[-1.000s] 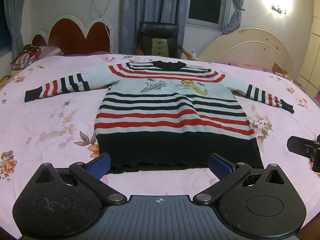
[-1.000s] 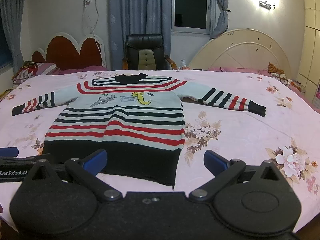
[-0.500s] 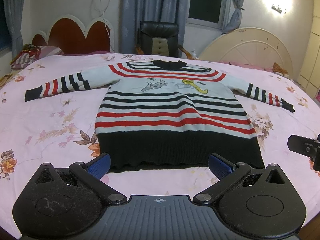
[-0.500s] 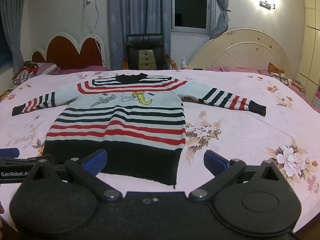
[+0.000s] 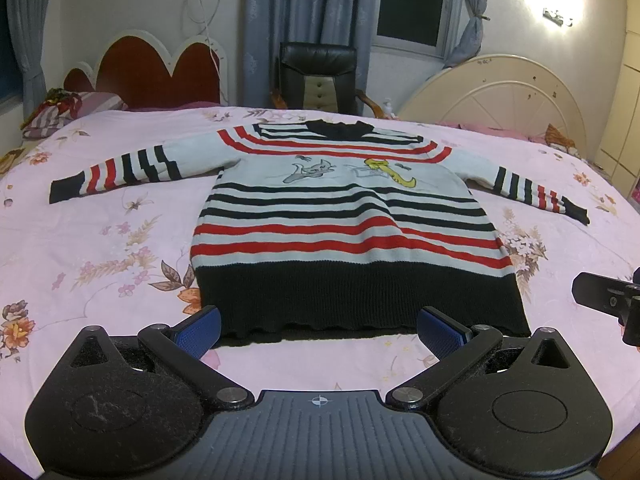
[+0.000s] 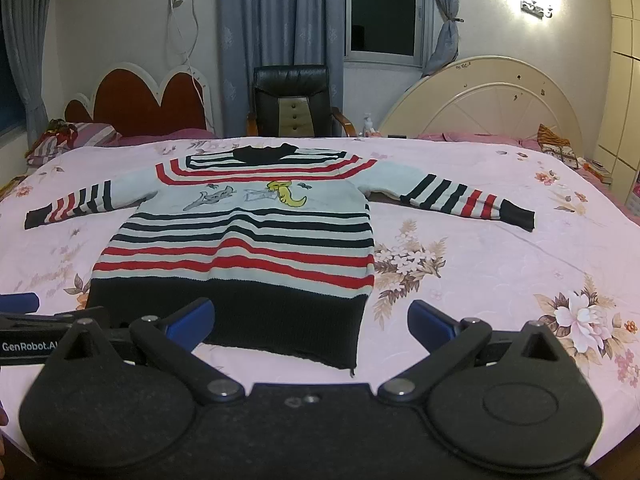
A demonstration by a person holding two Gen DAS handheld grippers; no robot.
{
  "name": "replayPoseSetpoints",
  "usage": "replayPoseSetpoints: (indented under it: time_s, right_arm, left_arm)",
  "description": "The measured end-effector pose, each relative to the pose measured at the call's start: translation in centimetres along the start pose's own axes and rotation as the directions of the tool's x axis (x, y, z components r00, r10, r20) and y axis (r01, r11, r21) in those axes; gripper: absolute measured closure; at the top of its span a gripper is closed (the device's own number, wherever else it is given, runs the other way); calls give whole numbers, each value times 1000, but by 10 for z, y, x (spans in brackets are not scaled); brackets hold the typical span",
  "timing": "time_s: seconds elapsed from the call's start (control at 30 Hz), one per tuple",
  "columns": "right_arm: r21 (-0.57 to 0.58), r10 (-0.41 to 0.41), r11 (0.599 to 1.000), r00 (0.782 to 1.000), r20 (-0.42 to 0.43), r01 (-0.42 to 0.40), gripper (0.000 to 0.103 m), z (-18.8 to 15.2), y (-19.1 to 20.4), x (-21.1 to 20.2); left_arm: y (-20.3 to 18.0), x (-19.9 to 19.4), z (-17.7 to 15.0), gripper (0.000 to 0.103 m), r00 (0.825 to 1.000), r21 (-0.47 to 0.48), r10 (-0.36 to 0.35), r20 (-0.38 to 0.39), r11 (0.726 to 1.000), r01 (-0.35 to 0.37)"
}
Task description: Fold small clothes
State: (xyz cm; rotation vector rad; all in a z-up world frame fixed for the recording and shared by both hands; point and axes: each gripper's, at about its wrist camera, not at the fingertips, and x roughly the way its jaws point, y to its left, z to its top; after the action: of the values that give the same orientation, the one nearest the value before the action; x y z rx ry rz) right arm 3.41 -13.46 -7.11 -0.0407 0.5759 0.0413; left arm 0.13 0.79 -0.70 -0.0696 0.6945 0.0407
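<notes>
A small striped sweater (image 5: 344,216) lies flat and face up on the pink floral bed, sleeves spread to both sides, black hem nearest me. It also shows in the right wrist view (image 6: 248,240). My left gripper (image 5: 319,326) is open and empty, hovering just before the hem's middle. My right gripper (image 6: 310,318) is open and empty near the hem's right corner. The right gripper's side shows in the left wrist view (image 5: 608,300), and the left gripper's side in the right wrist view (image 6: 40,332).
The pink floral bedspread (image 5: 100,240) surrounds the sweater. A red heart-shaped headboard (image 5: 156,68), a black chair (image 5: 318,76) and a cream round headboard (image 5: 500,108) stand behind the bed. A striped pillow (image 5: 60,114) lies at the far left.
Both views have shifted only very slightly; the sweater lies as before and both grippers stay open.
</notes>
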Motion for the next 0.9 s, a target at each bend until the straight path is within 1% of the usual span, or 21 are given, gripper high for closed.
replayPoseSetpoints:
  time_s: [0.57, 0.9]
  right_arm:
    - [-11, 5, 1000, 1000, -8, -5, 1, -4, 6, 5]
    - [-10, 8, 1000, 1000, -15, -8, 1, 0, 4, 5]
  left_arm:
    - [4, 2, 2, 0, 1000, -1, 3, -1, 1000, -3]
    - [6, 5, 3, 0, 1000, 1, 4, -4, 1000, -4]
